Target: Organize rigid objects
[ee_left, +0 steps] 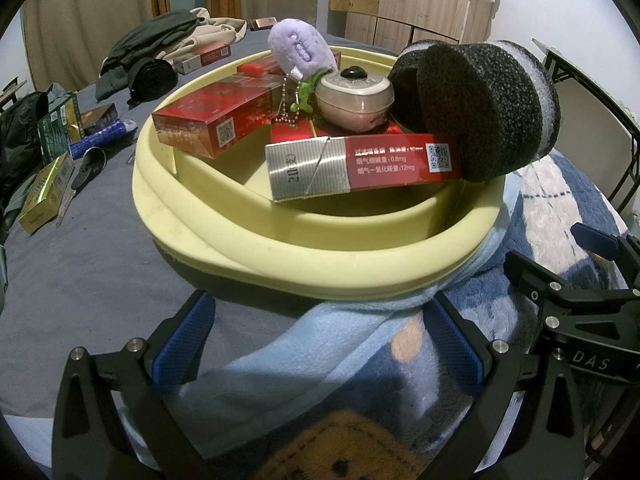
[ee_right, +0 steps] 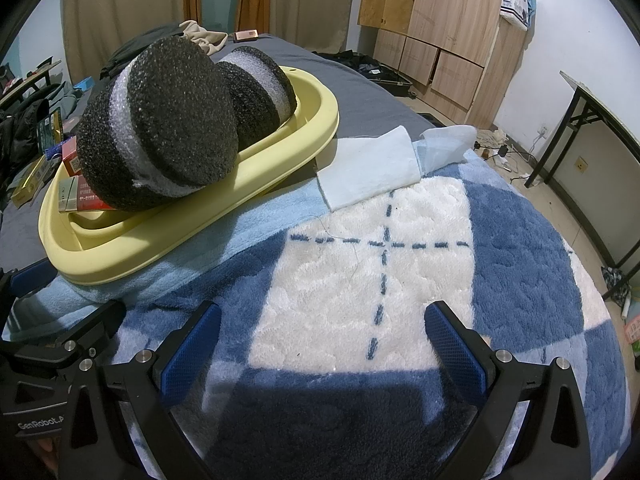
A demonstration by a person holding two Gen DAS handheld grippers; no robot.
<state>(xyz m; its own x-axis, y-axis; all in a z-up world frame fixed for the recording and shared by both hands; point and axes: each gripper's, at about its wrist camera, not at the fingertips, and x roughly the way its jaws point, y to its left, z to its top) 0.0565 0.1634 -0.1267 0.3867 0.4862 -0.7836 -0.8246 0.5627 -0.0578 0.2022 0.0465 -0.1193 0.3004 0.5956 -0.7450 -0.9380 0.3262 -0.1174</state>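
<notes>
1. Several rigid things are sitting heaped in the pale yellow oval plastic basin (ee_left: 280, 256) in the left wrist view: a red cardboard carton (ee_left: 208, 120), a red-and-silver cigarette pack (ee_left: 360, 168), a pink heart-shaped plastic case (ee_left: 354, 106) and a black-and-white foam disc (ee_left: 480, 112).
2. The left gripper (ee_left: 320, 344) is hovering just short of the basin's near rim, jaws spread wide and holding nothing.
3. The cigarette pack is lying with its long axis across the view, silver end pointing left, propped on the inner ledge; I judge a nudge to the rim could be sending it sliding down.
4. Loose boxes (ee_left: 44, 196) are lying well apart on the grey bed sheet (ee_left: 80, 272), not yet gathered.
5. Two foam discs are showing in the right wrist view, the nearer foam disc (ee_right: 160, 128) leaning tilted over the rim and probably ready to roll out.
6. The right gripper (ee_right: 322, 344) is hanging wide and empty over the blue-and-white plush blanket (ee_right: 360, 280), beside the basin.
</notes>
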